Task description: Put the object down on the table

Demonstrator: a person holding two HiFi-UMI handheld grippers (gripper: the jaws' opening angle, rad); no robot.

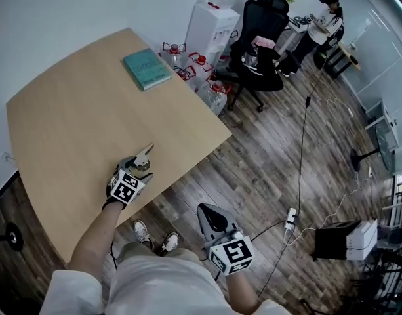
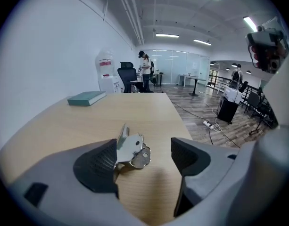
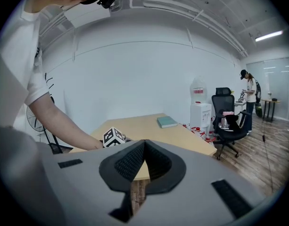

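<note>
Release stage: the left hand-held gripper [image 2: 149, 161] sits low over the surface [image 1: 76, 123] with its jaws spread wide, grasping nothing. The bracket [image 2: 131, 149], a small folded metal part, lies between them near the surface's 5 o'clock edge. It touches the left pad and is well apart from the right one. It appears to rest on the wood, though contact beneath it cannot be confirmed. To finish well, the jaws are best kept spread and the tool drawn straight back toward 6 o'clock with a slight lift, so that the left pad does not drag or tip the part. The right hand-held gripper [image 1: 210, 216] hangs over the floor at 4 o'clock from the left one, clenched on nothing, and need play no part. Count: one bracket, one book [image 1: 147, 69] at 12 o'clock from it and well apart, one surface, two hand-held grippers.
</note>
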